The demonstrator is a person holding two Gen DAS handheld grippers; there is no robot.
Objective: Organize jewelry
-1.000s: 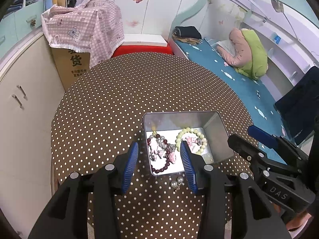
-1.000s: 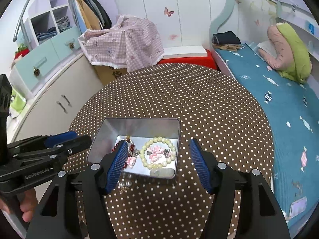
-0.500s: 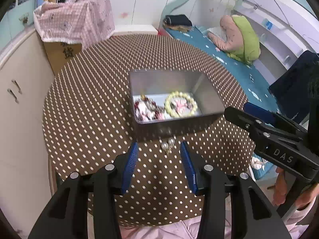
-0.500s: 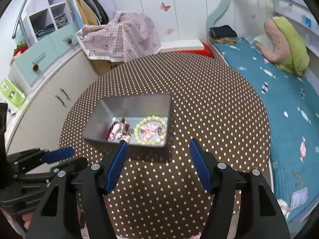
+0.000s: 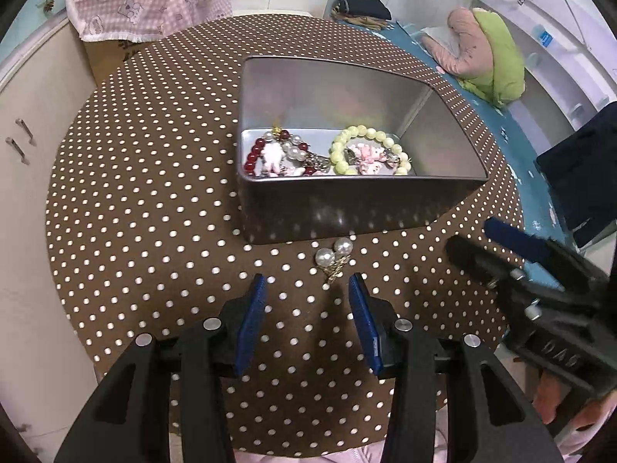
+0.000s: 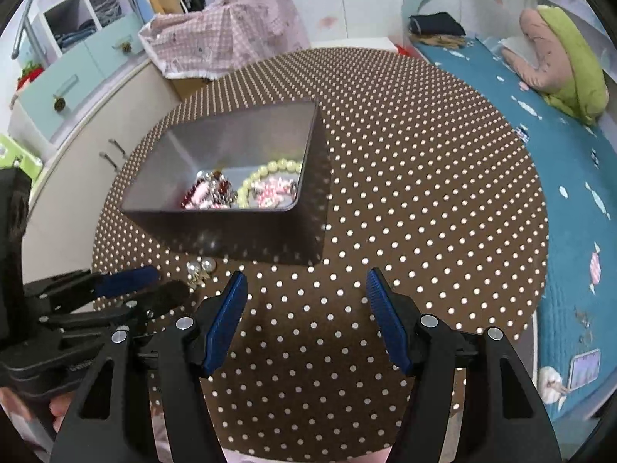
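A silver metal tin stands on the round polka-dot table. Inside lie a dark red bead bracelet with pink charms and a pale yellow bead bracelet. A pair of pearl earrings lies on the cloth just in front of the tin. My left gripper hovers open right behind the earrings, nothing between its fingers. My right gripper is open and empty over bare cloth, to the right of the earrings.
A cabinet stands left of the table, with a box under pink checked cloth behind. A bed with a blue cover and a green-pink pillow runs along the right. A hand holds the right gripper.
Both grippers have dropped closer to the table and pulled back toward its near edge. The tin and earrings now lie ahead of the fingers instead of beneath them. Neither opening changed.
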